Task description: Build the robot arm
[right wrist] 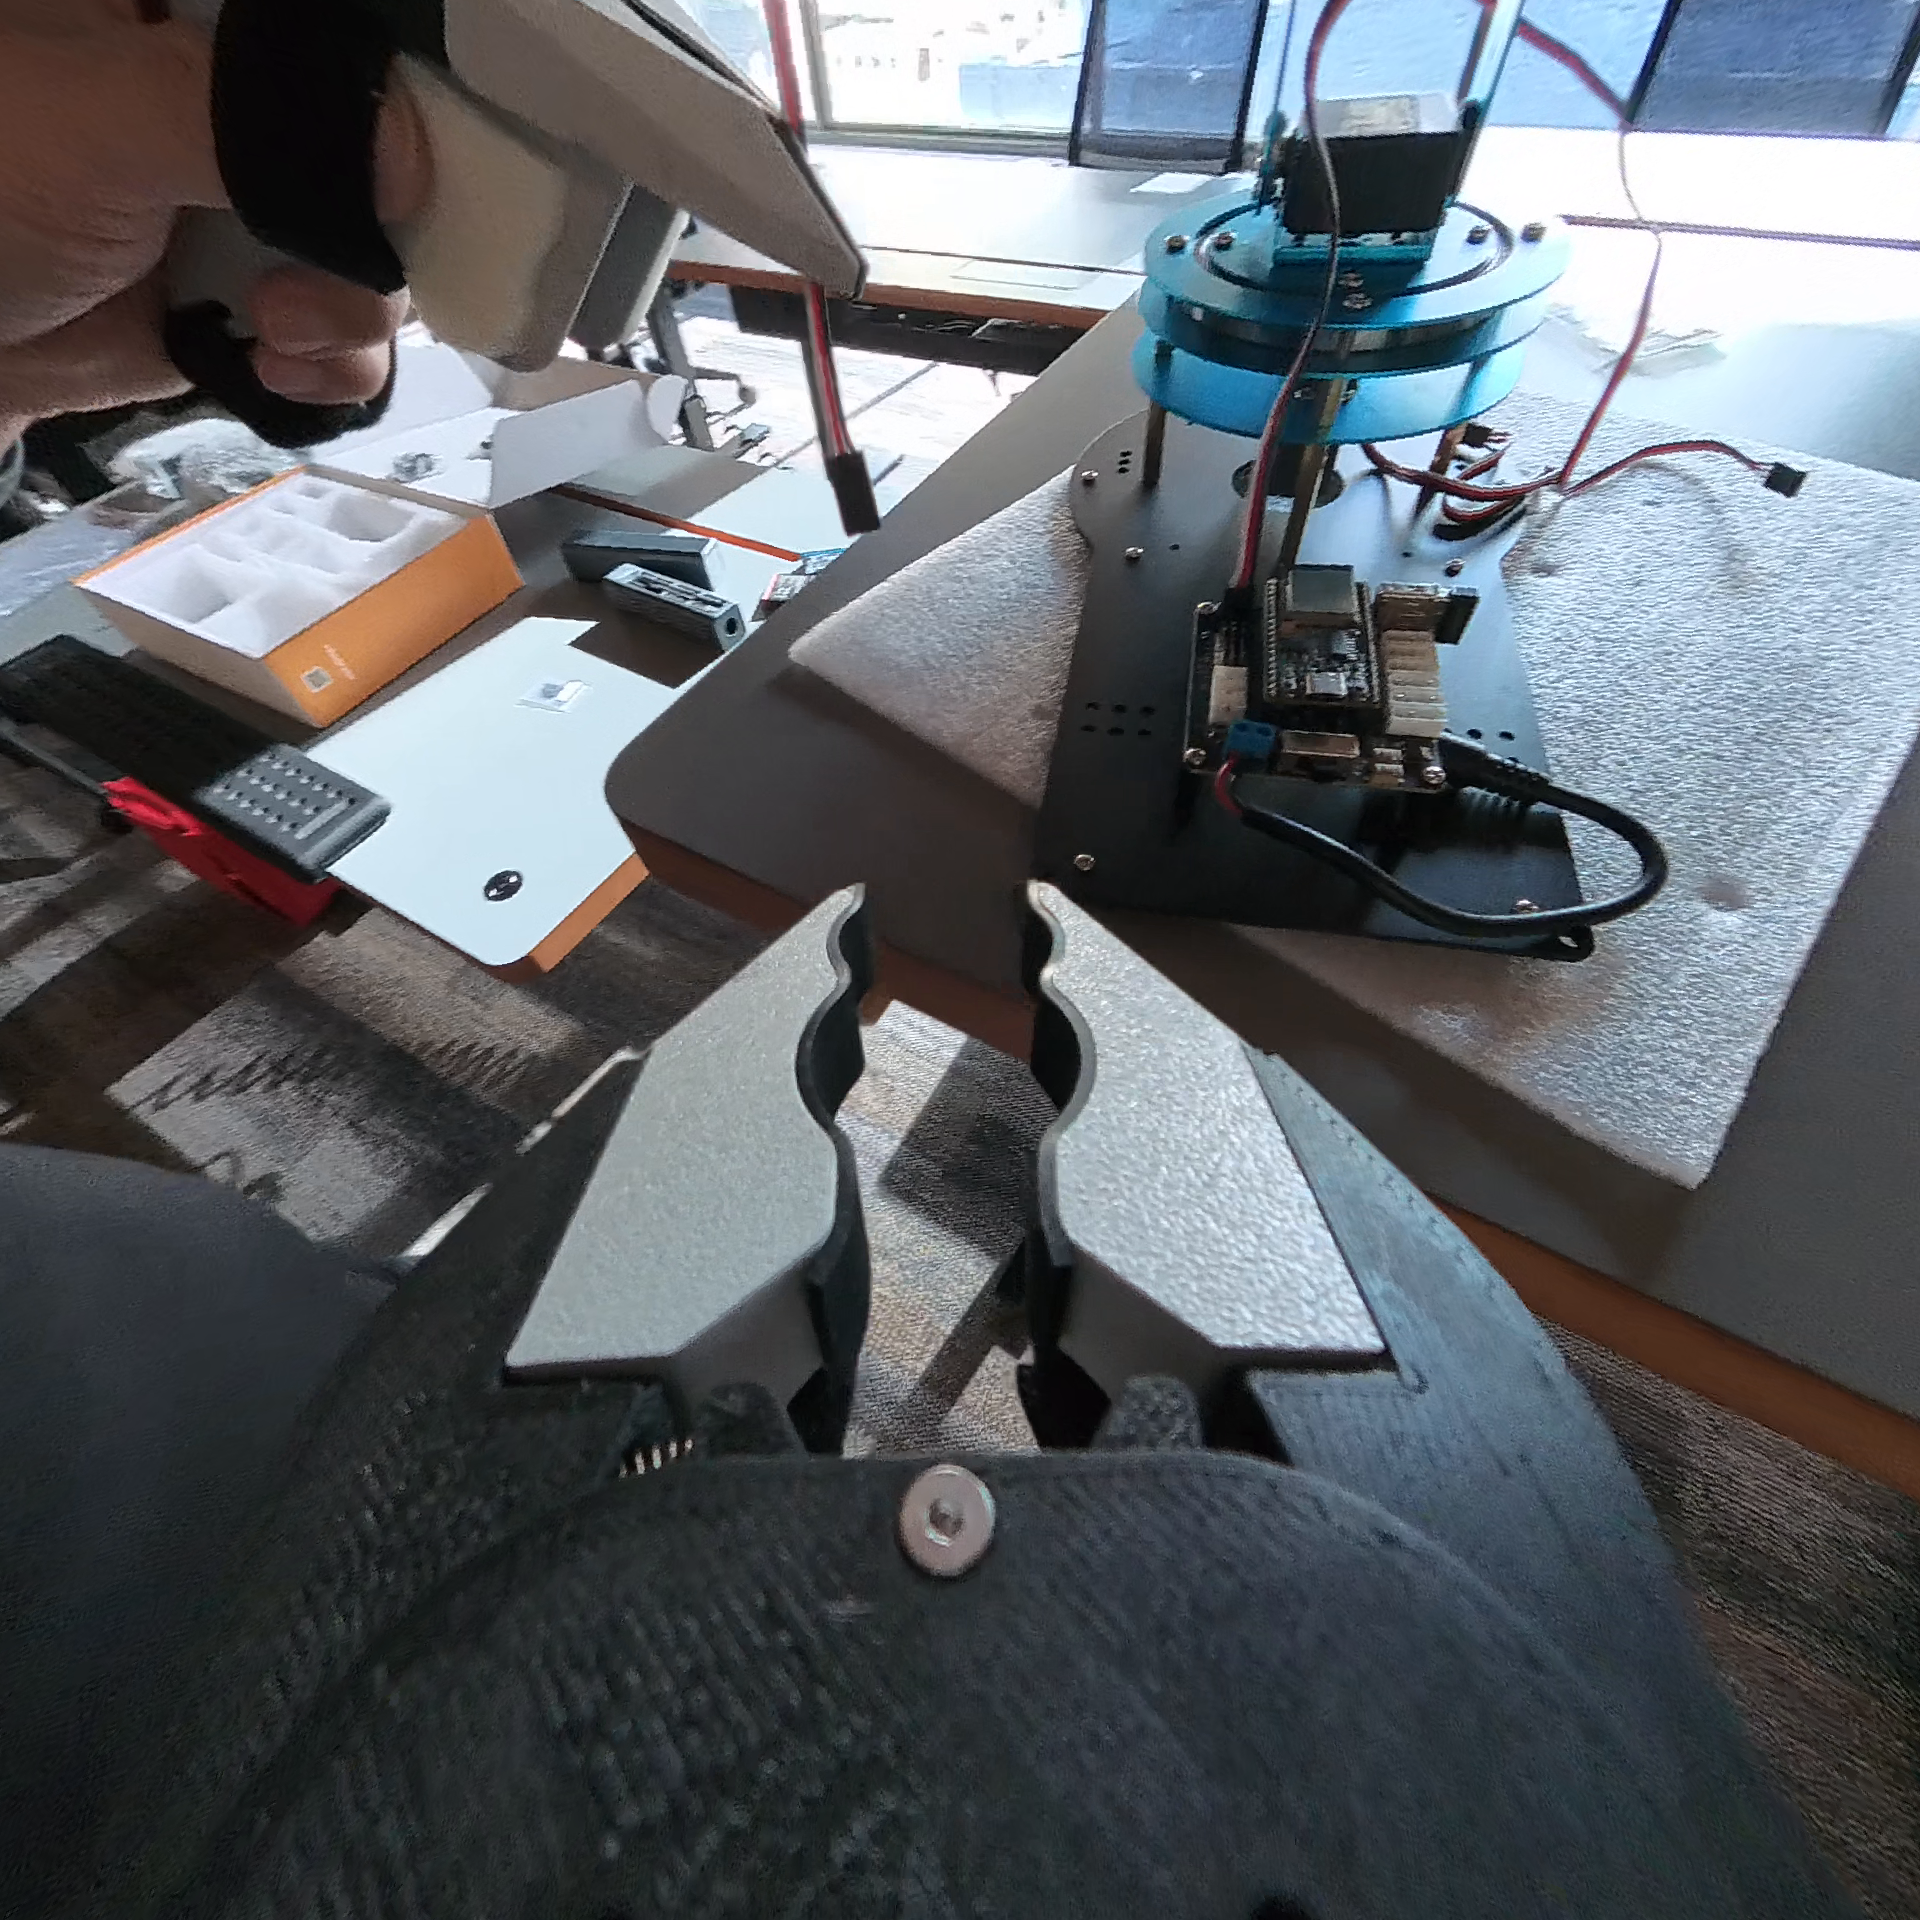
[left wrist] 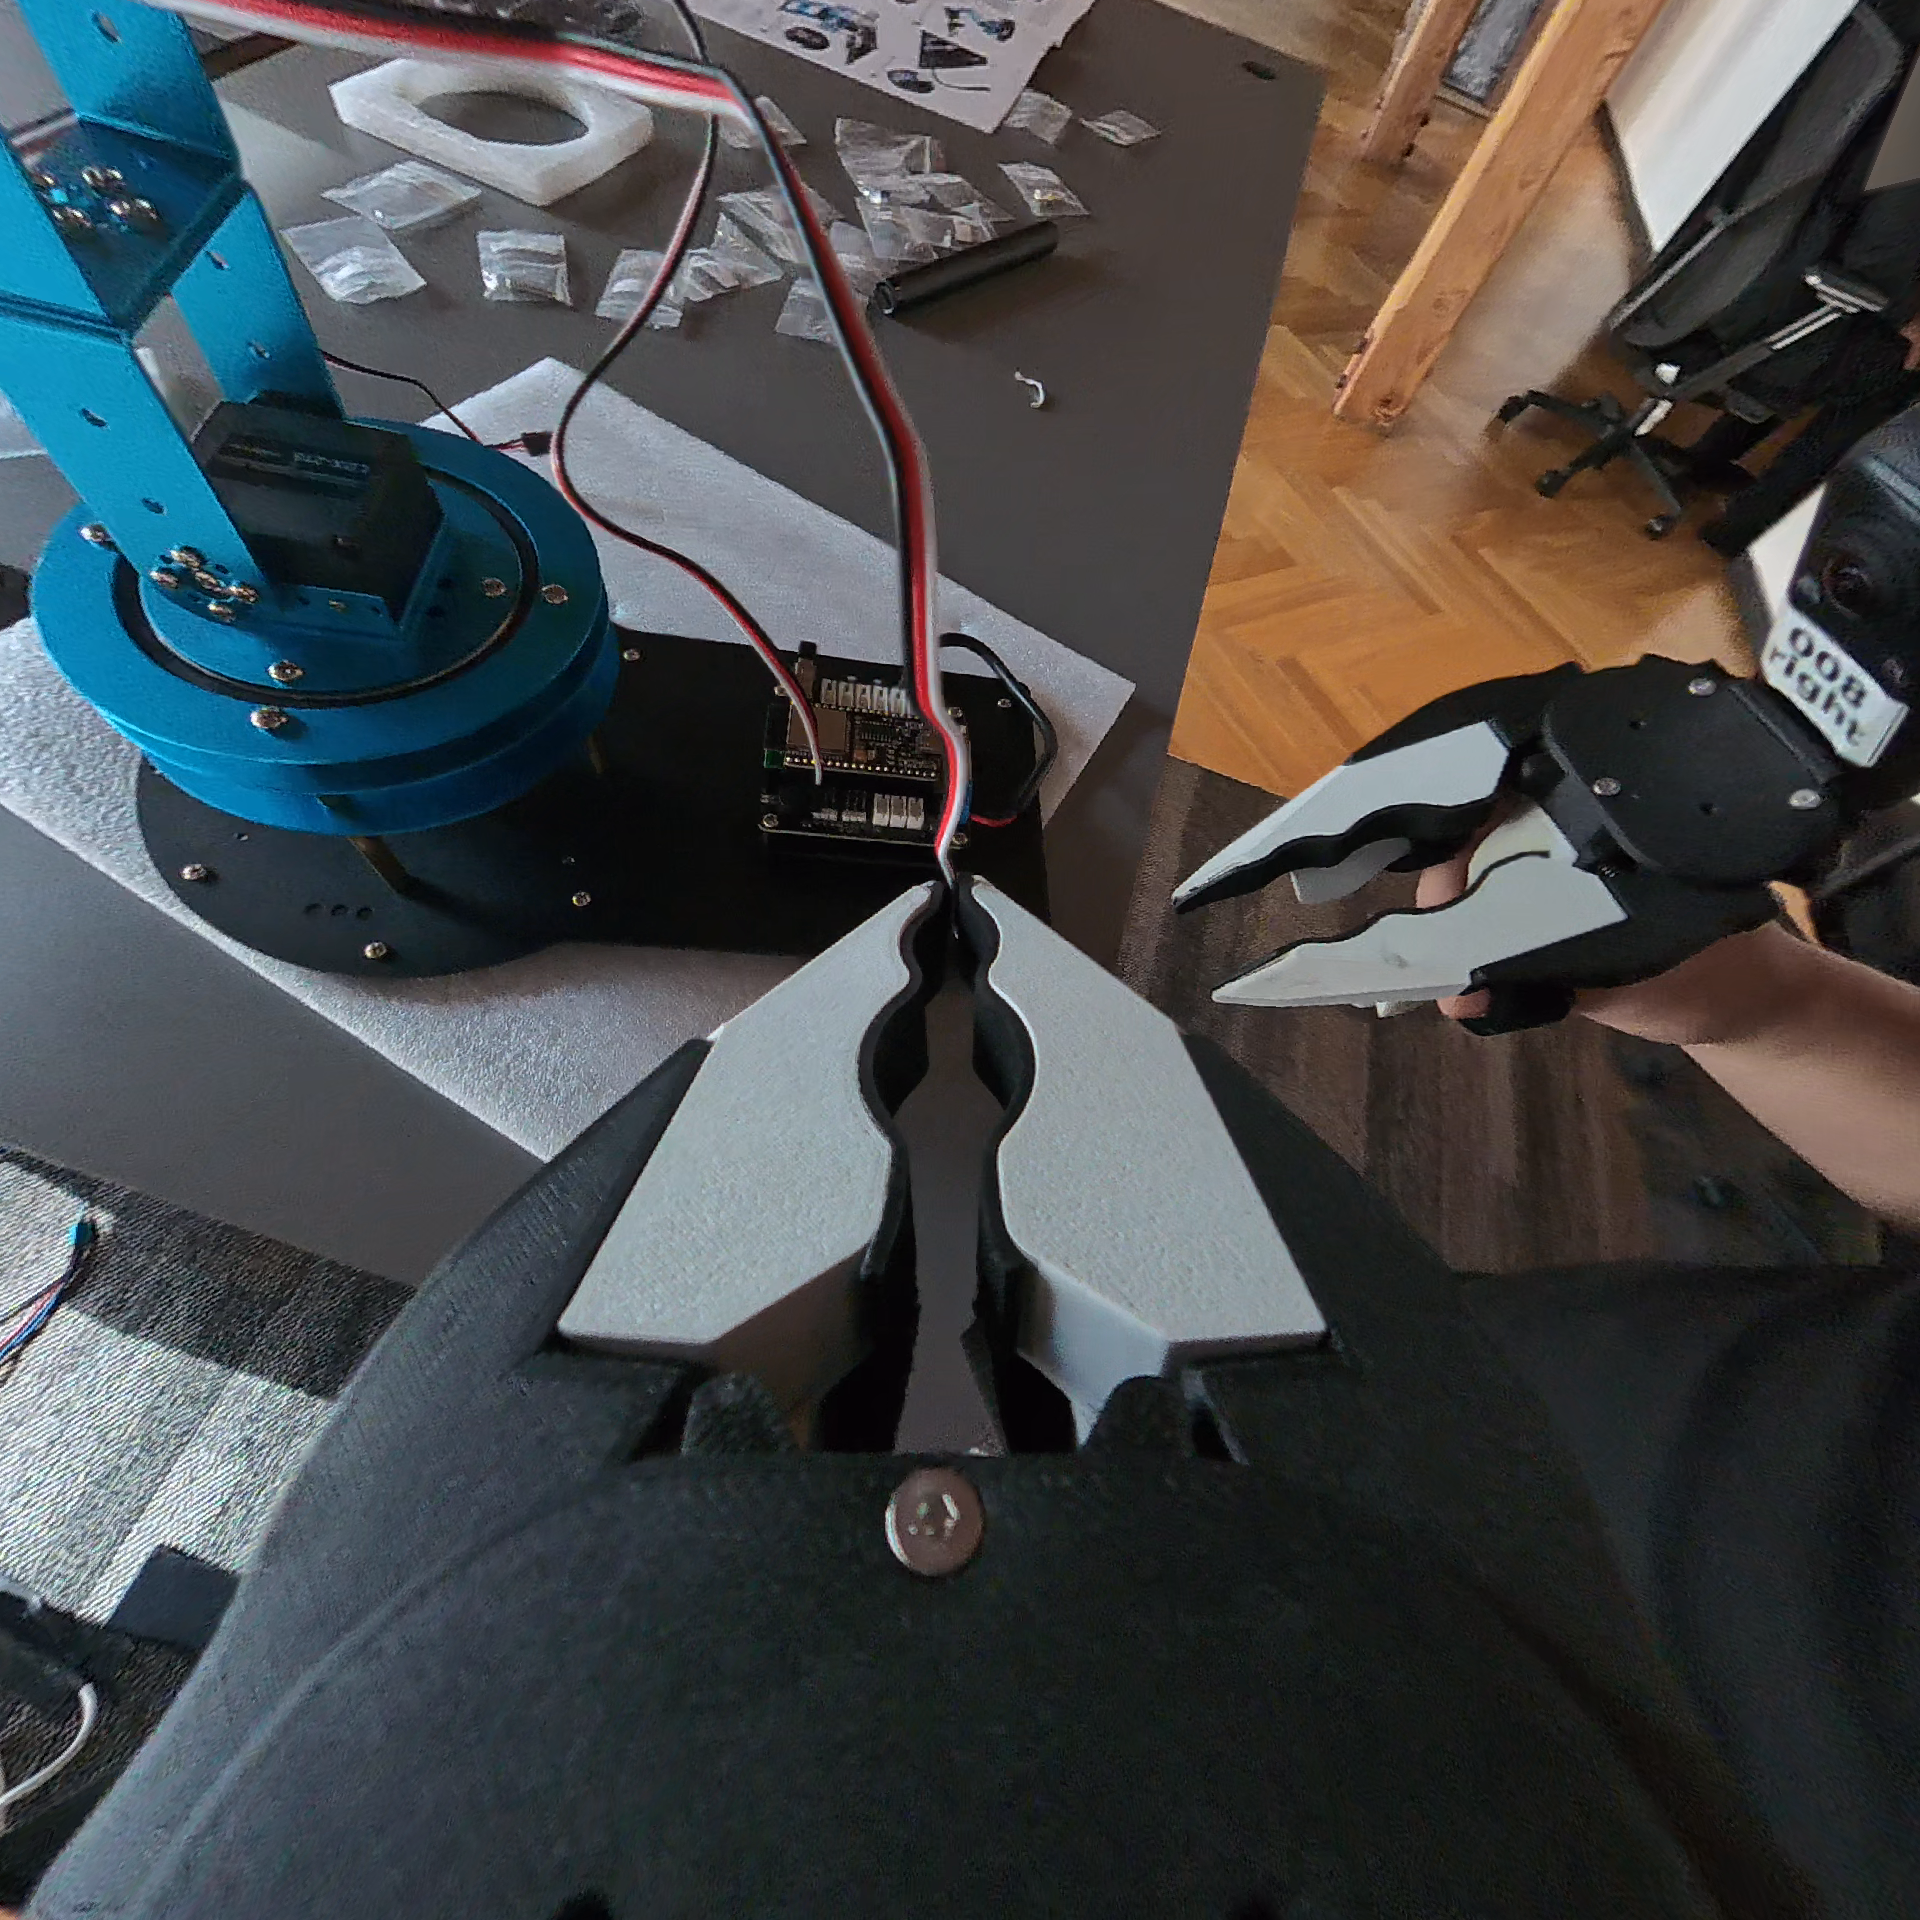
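Observation:
My left gripper point(left wrist: 951, 891) is shut on a red, black and white servo cable point(left wrist: 914, 540) and holds it just above the black base plate point(left wrist: 623, 894), close to the control board point(left wrist: 868, 764). In the right wrist view the cable's black plug point(right wrist: 854, 494) hangs below the left gripper point(right wrist: 831, 281). A blue robot arm kit point(left wrist: 312, 623) stands on the plate. My right gripper point(right wrist: 945, 914) is open and empty, off the table's edge, right of the board point(right wrist: 1325, 675). It also shows in the left wrist view point(left wrist: 1195, 945).
White foam sheet point(left wrist: 727, 540) lies under the plate on the dark table point(left wrist: 1122, 343). Several small clear bags point(left wrist: 894, 197), a black tube point(left wrist: 966, 265) and a foam frame point(left wrist: 488, 114) lie farther back. An orange box point(right wrist: 301, 592) and a white panel point(right wrist: 488, 769) sit on the floor. Left tips to right tips: about 11 cm. Measured from the fingertips, the blue robot arm kit point(left wrist: 312, 623) is 15 cm or so from the left gripper and 25 cm from the right.

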The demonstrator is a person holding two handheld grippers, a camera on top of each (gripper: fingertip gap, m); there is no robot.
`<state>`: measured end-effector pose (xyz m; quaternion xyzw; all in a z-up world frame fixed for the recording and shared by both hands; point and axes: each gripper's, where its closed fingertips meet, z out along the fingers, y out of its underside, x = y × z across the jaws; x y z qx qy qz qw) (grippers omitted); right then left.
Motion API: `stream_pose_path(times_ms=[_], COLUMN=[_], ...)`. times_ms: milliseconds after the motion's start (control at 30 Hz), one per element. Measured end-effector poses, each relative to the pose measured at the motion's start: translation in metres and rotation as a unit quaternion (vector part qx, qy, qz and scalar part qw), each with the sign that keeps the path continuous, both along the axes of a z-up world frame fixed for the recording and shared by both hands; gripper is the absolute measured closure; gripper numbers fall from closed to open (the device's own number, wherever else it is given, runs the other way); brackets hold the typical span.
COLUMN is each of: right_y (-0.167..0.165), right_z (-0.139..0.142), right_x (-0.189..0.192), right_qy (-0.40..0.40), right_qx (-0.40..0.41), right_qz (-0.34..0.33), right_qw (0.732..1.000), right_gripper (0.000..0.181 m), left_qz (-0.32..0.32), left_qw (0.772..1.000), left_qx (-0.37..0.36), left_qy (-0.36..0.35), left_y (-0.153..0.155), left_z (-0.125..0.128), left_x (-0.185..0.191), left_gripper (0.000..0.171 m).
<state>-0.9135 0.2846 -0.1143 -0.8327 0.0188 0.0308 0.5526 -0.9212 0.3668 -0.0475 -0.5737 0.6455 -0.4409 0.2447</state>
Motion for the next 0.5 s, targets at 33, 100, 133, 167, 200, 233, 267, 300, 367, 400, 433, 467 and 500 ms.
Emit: stream_pose_path(times_ms=[33,100,133,167,200,233,267,300,367,400,433,467,500], right_y=[0.002,0.007,0.008,0.01,0.012,0.014,0.016,0.018,0.02,0.021,0.023,0.024,0.026], right_z=[-0.001,-0.005,-0.007,-0.008,-0.008,-0.008,-0.008,-0.009,-0.011,-0.011,-0.011,-0.011,-0.011], right_x=[0.001,0.002,0.001,0.0,-0.001,-0.001,-0.002,-0.002,-0.002,-0.002,-0.002,-0.002,-0.003], right_qy=[-0.006,-0.011,-0.008,-0.004,0.0,0.003,0.006,0.009,0.013,0.015,0.018,0.02,0.021], right_qx=[0.001,-0.004,-0.009,-0.01,-0.007,-0.003,0.0,-0.001,-0.004,-0.004,-0.003,-0.001,0.0], right_qz=[-0.007,-0.015,-0.015,-0.015,-0.015,-0.016,-0.015,-0.014,-0.017,-0.015,-0.014,-0.013,-0.01], right_qw=[1.0,1.0,1.0,1.0,1.0,1.0,1.0,1.0,1.0,1.0,1.0,1.0,1.0], right_gripper=[0.154,0.158,0.165,0.171,0.173,0.173,0.173,0.177,0.181,0.181,0.181,0.181,0.181], left_qz=[-0.007,-0.02,-0.024,-0.029,-0.033,-0.036,-0.039,-0.042,-0.047,-0.049,-0.05,-0.051,-0.052], left_qw=[1.0,1.0,1.0,1.0,0.999,0.999,0.999,0.999,0.999,0.998,0.998,0.998,0.998], left_qx=[-0.005,-0.01,-0.011,-0.011,-0.012,-0.013,-0.014,-0.017,-0.024,-0.026,-0.027,-0.028,-0.028], left_qy=[0.0,0.002,0.003,0.003,0.004,0.005,0.005,0.004,0.005,0.006,0.007,0.007,0.007], left_y=[0.001,0.005,0.007,0.008,0.01,0.011,0.012,0.013,0.015,0.015,0.016,0.017,0.017], left_z=[-0.001,-0.004,-0.005,-0.006,-0.007,-0.008,-0.008,-0.009,-0.01,-0.011,-0.012,-0.012,-0.013], left_x=[0.002,0.005,0.006,0.008,0.009,0.011,0.012,0.014,0.016,0.017,0.018,0.019,0.019], left_gripper=[0.171,0.171,0.171,0.171,0.171,0.171,0.171,0.171,0.171,0.171,0.171,0.171,0.171])
